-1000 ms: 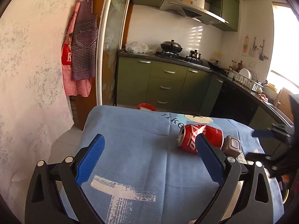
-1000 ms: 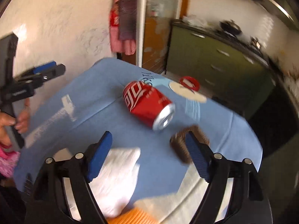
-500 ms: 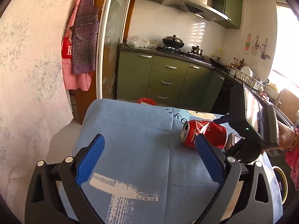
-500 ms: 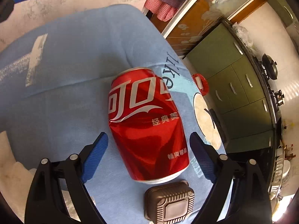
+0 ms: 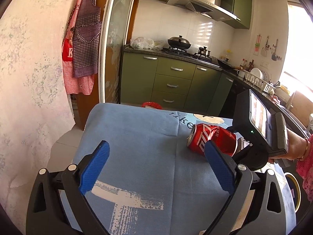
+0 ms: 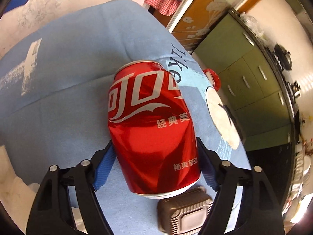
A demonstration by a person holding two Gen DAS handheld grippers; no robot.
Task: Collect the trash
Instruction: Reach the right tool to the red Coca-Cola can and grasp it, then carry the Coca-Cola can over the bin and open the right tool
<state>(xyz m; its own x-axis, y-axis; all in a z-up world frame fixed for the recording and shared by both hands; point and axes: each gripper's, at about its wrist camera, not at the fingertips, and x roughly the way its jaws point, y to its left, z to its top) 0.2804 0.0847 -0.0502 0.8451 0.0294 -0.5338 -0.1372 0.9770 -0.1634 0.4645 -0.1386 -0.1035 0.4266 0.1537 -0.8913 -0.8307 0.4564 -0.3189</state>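
A dented red cola can [image 6: 150, 129] lies on its side on the blue tablecloth [image 6: 68, 78]. My right gripper [image 6: 154, 156] straddles the can's lower half, its blue pads [image 6: 103, 168] close against both sides; the jaws are not fully closed. In the left wrist view the can [image 5: 211, 140] lies at the right, with the right gripper's body [image 5: 260, 129] over it. My left gripper [image 5: 156, 168] is open and empty above the cloth, left of the can.
A small brown ribbed box [image 6: 185, 213] lies just behind the can's base. A red round object [image 5: 151, 105] sits past the table's far edge. White cloth [image 6: 11, 192] lies at the table's near left. Green kitchen cabinets [image 5: 172, 82] stand beyond.
My right gripper has moved down and forward over the can, and its jaws have narrowed around it. The left gripper has barely moved.
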